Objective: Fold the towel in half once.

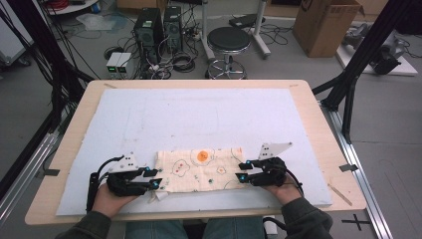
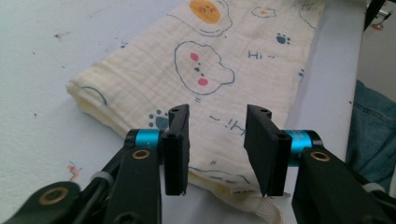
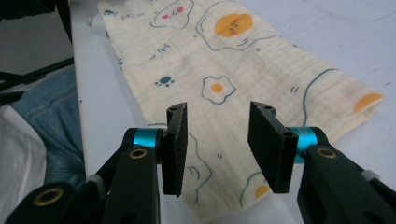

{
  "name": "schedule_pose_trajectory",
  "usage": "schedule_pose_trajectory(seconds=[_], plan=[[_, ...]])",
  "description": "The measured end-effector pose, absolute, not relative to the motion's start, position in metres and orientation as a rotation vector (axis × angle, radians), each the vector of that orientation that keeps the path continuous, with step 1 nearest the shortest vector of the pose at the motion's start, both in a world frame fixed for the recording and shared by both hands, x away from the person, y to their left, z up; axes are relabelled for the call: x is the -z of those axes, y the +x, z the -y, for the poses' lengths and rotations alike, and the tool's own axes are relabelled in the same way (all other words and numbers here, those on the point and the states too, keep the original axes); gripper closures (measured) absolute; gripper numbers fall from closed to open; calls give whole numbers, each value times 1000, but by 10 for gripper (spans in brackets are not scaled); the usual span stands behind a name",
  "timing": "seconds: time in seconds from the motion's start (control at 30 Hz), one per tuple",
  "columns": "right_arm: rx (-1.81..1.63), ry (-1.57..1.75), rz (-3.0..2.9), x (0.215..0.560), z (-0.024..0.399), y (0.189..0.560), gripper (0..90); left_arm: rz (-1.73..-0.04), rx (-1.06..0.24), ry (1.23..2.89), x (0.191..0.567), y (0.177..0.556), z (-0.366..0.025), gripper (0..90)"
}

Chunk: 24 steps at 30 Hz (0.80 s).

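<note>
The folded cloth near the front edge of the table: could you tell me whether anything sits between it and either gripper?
Nothing visible does. The folded cloth lies on the white mat, the left gripper and right gripper each open directly over one end, with no other object in either gap.

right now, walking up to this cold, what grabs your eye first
The folded cream cloth printed with fried eggs and cloud faces, lying on the white mat near the table's front edge. The left gripper and the right gripper sit at its two ends, jaws open with nothing pinched between them. Behind the table, a black stool stands among cables.
</note>
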State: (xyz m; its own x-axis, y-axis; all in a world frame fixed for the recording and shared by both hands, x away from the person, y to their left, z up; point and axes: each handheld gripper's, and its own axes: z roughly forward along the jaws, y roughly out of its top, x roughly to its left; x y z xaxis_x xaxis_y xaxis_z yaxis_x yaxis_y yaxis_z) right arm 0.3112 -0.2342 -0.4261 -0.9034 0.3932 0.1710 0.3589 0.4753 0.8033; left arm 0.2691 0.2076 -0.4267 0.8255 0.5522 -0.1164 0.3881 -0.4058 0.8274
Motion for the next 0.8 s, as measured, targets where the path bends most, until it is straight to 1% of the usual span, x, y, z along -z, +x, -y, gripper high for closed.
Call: schedule_pose_trajectory(seconds=[0.13, 0.3, 0.6, 0.73, 0.8], plan=[[-1427, 684, -2659, 424, 233, 315, 547, -718, -223, 2033, 425, 275, -206, 540], [-1447, 696, -2639, 420, 232, 321, 501, -716, -202, 2009, 422, 279, -202, 537], [-1436, 705, -2602, 418, 230, 328, 421, -715, -214, 2002, 421, 284, -199, 512], [-1405, 732, -2588, 419, 228, 334, 428, -747, -252, 2001, 421, 293, -200, 515], [-1383, 737, -2583, 419, 226, 339, 454, -788, -291, 1997, 421, 300, -202, 551]])
